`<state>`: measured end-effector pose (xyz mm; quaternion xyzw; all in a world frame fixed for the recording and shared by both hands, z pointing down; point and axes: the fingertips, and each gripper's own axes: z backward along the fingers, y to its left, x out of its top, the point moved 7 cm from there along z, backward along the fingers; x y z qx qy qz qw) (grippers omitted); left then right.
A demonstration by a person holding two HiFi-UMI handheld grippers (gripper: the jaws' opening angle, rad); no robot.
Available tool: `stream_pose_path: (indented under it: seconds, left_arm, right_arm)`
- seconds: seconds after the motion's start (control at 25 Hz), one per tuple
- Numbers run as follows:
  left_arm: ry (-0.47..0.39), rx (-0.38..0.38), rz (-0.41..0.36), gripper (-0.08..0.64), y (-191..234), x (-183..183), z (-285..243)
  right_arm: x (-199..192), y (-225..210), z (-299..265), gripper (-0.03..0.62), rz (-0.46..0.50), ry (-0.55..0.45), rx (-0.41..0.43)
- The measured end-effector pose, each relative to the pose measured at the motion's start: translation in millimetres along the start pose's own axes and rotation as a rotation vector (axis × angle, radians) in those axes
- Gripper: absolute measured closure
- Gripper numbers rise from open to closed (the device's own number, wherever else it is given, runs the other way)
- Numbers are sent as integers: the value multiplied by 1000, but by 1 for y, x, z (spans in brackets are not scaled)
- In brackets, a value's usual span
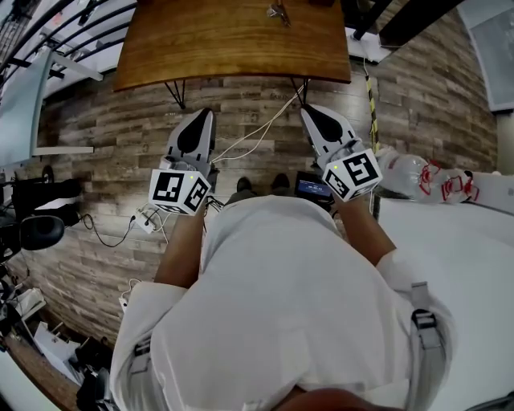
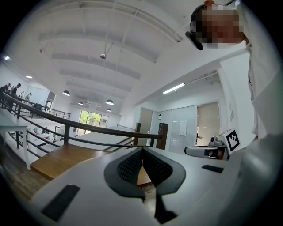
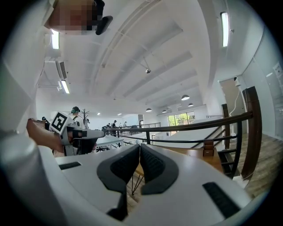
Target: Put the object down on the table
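The wooden table (image 1: 233, 40) stands ahead across open floor, where white cables (image 1: 257, 132) trail by the feet (a likely snag on any step forward). The left gripper (image 1: 198, 120) and right gripper (image 1: 316, 119) are clenched on nothing. A small item (image 1: 279, 11) lies on the table already, possibly the object, though I cannot tell.

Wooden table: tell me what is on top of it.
One small object lies on the wooden table, at the picture's upper edge, too small to identify. Tabletop beyond the frame is unseen.
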<state>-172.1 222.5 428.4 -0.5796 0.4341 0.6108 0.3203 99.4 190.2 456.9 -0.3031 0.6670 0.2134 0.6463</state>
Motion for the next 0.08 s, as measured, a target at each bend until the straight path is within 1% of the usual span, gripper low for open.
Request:
stream_pose_path:
  seconds: [0.08]
  left_arm:
    - [-5, -10, 5, 545, -3, -1, -5]
  right_arm:
    - [0, -6, 2, 568, -3, -2, -3]
